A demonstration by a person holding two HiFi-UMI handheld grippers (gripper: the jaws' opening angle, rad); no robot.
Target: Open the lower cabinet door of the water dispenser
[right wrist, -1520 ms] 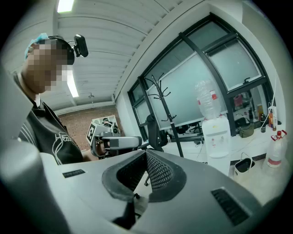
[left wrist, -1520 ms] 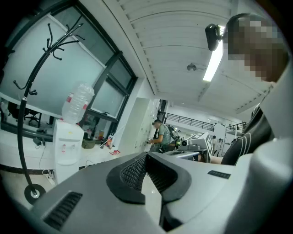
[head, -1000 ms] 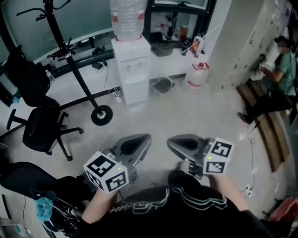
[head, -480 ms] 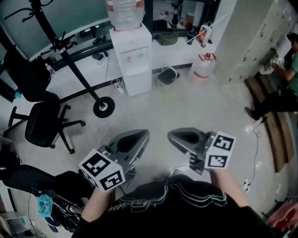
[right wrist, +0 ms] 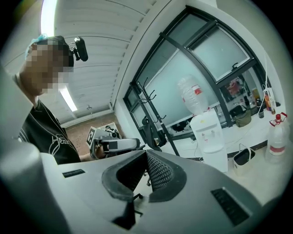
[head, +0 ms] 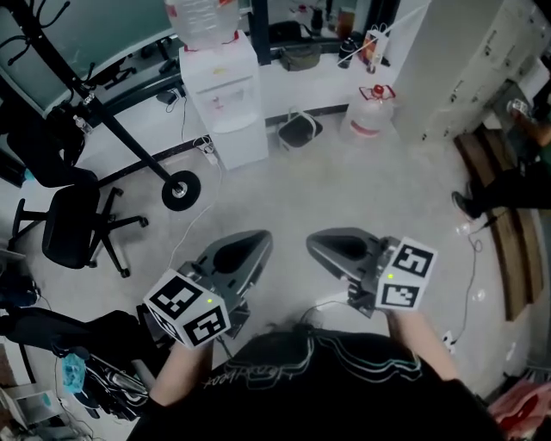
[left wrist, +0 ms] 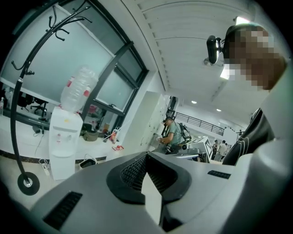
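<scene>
Jaws together: left gripper [left wrist: 146, 155], right gripper [right wrist: 145, 154]

A bottle [head: 200, 17] is seated on the water dispenser [head: 222, 103] at eleven o'clock, with a basket [head: 300, 131] set at twelve, a jug [head: 372, 112] at one and a chair [head: 69, 228] at nine.

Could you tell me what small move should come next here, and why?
Probably walk up to the water dispenser first: it stands well across the floor from the left hand-held gripper and right hand-held gripper, both shut and empty, so its lower cabinet door, apparently closed, seems out of reach.
</scene>
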